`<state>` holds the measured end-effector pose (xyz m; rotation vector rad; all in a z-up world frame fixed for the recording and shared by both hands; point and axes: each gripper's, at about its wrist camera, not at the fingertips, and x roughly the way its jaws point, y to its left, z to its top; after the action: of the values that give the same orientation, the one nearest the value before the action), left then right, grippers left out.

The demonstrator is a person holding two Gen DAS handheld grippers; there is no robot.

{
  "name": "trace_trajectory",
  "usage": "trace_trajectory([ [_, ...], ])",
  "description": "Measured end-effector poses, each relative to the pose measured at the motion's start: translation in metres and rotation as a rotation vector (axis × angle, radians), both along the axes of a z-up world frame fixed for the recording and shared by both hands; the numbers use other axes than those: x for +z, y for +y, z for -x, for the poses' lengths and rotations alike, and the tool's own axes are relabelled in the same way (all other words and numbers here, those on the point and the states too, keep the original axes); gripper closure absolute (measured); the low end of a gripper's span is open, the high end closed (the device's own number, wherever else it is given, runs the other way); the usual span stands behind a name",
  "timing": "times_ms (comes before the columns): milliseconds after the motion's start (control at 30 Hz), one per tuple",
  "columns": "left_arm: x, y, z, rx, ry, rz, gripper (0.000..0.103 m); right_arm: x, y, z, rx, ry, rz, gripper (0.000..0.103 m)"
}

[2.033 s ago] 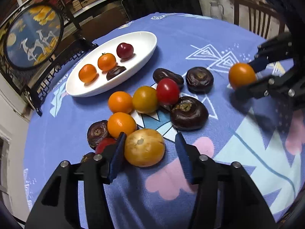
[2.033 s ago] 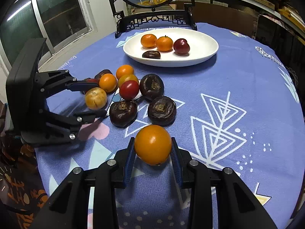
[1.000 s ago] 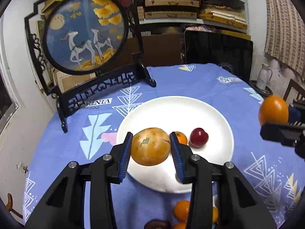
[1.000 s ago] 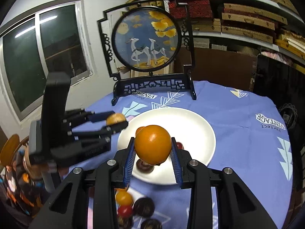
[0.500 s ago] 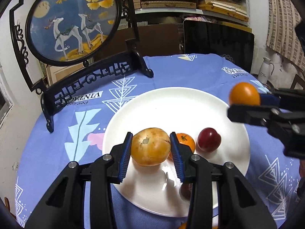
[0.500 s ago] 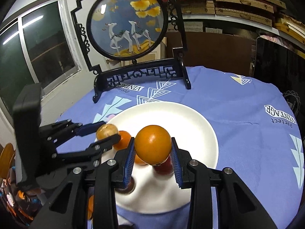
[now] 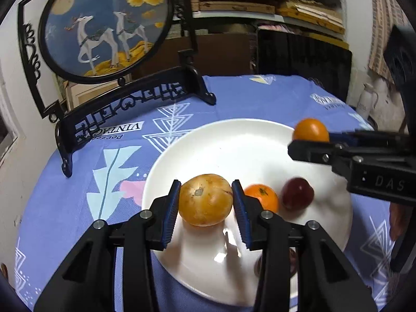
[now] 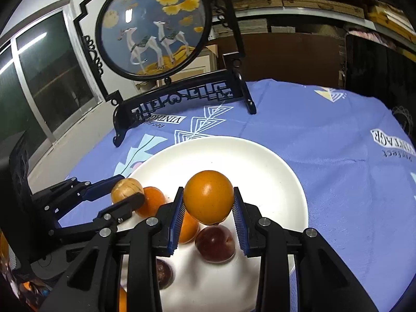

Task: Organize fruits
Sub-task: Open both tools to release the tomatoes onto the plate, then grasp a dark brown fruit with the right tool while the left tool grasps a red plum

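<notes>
- Left gripper [image 7: 206, 208]: blue pads pinch yellow-orange fruit [image 7: 205, 199] above near side of white plate [image 7: 234, 135].
- Right gripper [image 8: 208, 217]: clamped on smooth orange fruit [image 8: 208, 197], held over plate centre; body reads "DAS".
- On plate: small orange [image 7: 261, 197], dark red plum [image 7: 297, 193] side by side; a dark fruit [image 8: 163, 273] nearer, partly hidden.
- Blue tablecloth [image 8: 325, 135] printed "VINTAGE".
- Farthest: round deer screen [image 7: 104, 26] on black stand.
</notes>
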<state>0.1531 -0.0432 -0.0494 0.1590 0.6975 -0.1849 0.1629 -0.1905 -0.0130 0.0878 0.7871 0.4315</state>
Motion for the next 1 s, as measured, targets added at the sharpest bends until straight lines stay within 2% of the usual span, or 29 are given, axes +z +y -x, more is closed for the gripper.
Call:
trace_trajectory([
  [100,0.000,-0.003,-0.002,0.003,-0.002,0.012,0.063,-0.007,0.002,-0.007,-0.016,0.016,0.018,0.066],
  [133,0.000,-0.003,-0.003,0.001,0.001,0.023,0.060,-0.009,0.002,-0.009,-0.023,0.025,0.023,0.066],
  [167,0.000,-0.003,-0.003,0.001,0.004,0.026,0.054,-0.010,0.002,-0.010,-0.029,0.033,0.022,0.057],
  [200,0.001,-0.001,-0.003,0.010,0.001,0.027,0.038,-0.010,0.001,-0.010,-0.034,0.038,0.017,0.050],
  [233,0.002,0.001,-0.001,0.018,-0.014,0.029,0.032,-0.008,0.000,-0.008,-0.040,0.026,0.013,0.049],
  [467,0.019,0.008,0.012,-0.006,-0.017,0.052,0.032,0.008,-0.013,0.016,-0.052,-0.001,0.022,0.047],
  [567,0.030,0.012,0.024,-0.028,-0.031,0.070,0.025,0.014,-0.016,0.039,-0.041,-0.001,0.044,0.046],
  [633,0.037,0.017,0.040,-0.036,-0.056,0.077,0.018,0.018,-0.017,0.062,-0.018,-0.012,0.071,0.045],
  [700,0.037,0.025,0.057,-0.039,-0.063,0.076,0.017,0.021,-0.018,0.090,0.009,-0.026,0.106,0.044],
  [867,0.022,0.046,0.091,-0.038,-0.003,0.054,0.017,0.019,-0.011,0.153,0.096,-0.029,0.148,0.044],
  [1000,0.010,0.068,0.128,-0.032,0.028,0.025,0.017,0.004,0.003,0.202,0.186,0.000,0.159,0.044],
])
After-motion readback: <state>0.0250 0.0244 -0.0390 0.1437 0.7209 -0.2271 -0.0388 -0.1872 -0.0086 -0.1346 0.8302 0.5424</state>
